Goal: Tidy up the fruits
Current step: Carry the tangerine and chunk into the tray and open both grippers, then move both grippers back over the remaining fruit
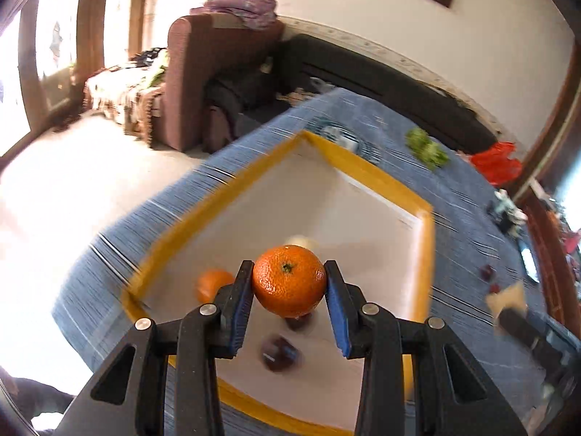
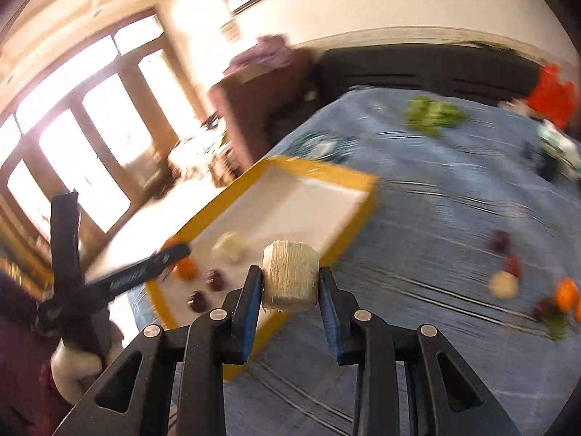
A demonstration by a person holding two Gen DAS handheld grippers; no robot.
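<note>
My left gripper [image 1: 289,279] is shut on an orange tangerine [image 1: 289,280] and holds it above the yellow-rimmed white tray [image 1: 370,172]. In the tray lie another tangerine [image 1: 210,283], two dark plums [image 1: 279,354] and a pale piece [image 1: 303,242]. My right gripper [image 2: 290,283] is shut on a pale fibrous cylinder piece [image 2: 289,279] over the tray's right rim [image 2: 357,225]. The left gripper [image 2: 170,254] shows there over the tray with its tangerine [image 2: 185,267].
Blue striped cloth [image 2: 417,218] covers the table. On it to the right lie plums [image 2: 503,241], a pale piece [image 2: 503,285], tangerines [image 2: 566,298], green leaves [image 2: 434,112] and a red bag [image 2: 552,94]. A brown armchair [image 1: 203,72] stands beyond.
</note>
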